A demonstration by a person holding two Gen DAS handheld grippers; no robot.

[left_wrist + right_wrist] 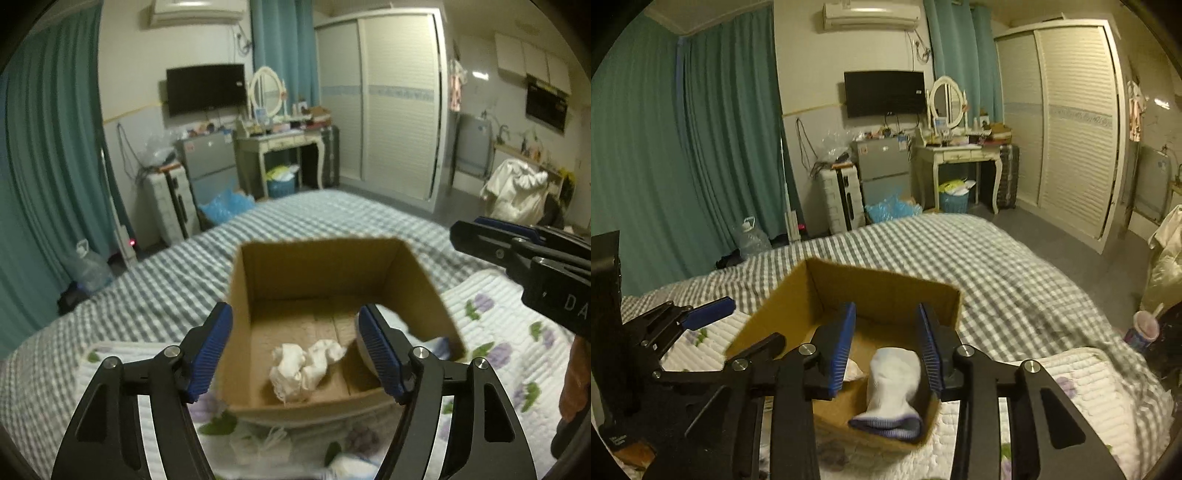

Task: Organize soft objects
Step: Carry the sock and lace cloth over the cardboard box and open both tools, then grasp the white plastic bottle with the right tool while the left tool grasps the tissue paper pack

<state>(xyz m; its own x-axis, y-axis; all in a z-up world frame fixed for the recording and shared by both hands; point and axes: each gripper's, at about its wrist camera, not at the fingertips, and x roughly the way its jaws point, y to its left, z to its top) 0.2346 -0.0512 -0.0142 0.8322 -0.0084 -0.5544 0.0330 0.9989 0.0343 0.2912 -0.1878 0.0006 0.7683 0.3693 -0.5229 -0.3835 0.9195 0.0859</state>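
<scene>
- Cardboard box (332, 266) is sitting open-topped on the floral quilt (509, 332) over the checked bed (155, 280).
- Left tool (295, 350) is hanging over the box's near edge, fingers spread wide, gripping nothing.
- Crumpled white cloth (303, 369) is lying on the box floor, just beyond that tool.
- Right tool (886, 347) is hovering above the box too, fingers parted and empty.
- White sock (894, 391) with a blue-grey cuff is resting inside the box, against its near wall, below the right tool.

Cardboard box (417, 280) open on top, walls all round, crumpled cloth (304, 365) on its floor
</scene>
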